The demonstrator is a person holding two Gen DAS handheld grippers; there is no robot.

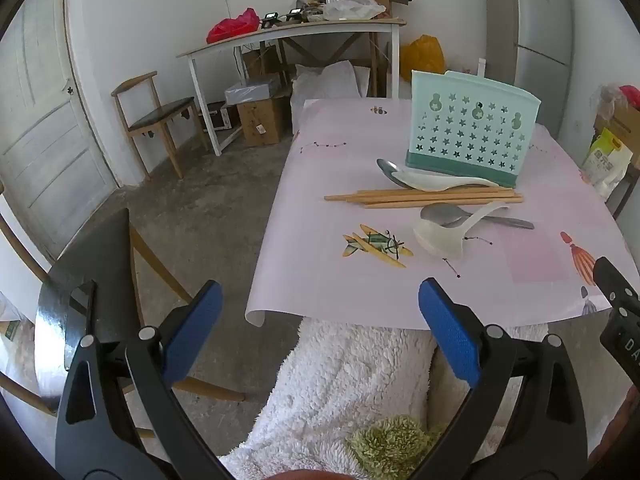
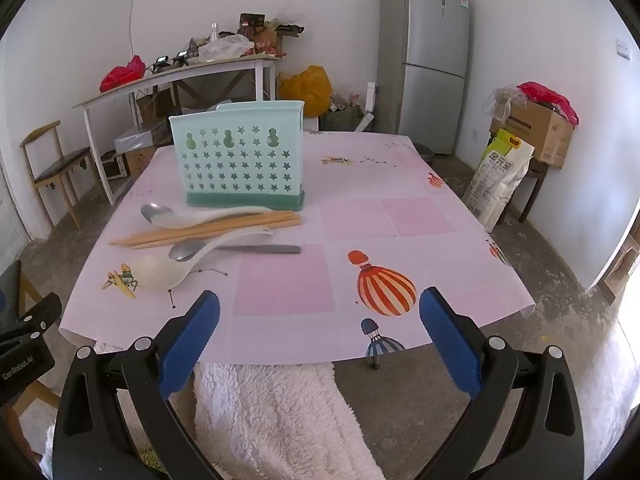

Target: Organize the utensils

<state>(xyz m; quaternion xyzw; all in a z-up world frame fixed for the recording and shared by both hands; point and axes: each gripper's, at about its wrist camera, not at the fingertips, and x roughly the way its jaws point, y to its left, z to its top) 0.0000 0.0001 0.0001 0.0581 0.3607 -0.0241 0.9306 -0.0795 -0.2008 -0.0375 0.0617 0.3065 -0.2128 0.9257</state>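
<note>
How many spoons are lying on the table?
4. A metal spoon and white spoon lie beside the holder; another metal spoon and white spoon lie nearer, past the chopsticks.

Your worktop (image 2: 400,216) is covered by a pale pink printed cloth (image 2: 280,280) with balloon and aeroplane motifs. On it stands a mint-green utensil holder (image 2: 240,160), upright, star holes facing you. Just in front of its base lies a bundle of wooden chopsticks (image 2: 208,230), roughly parallel to the holder. A metal spoon (image 2: 154,211) and a white spoon (image 2: 208,216) lie between holder and chopsticks. Nearer you, a second white spoon (image 2: 160,270) overlaps a second metal spoon (image 2: 240,249).
</note>
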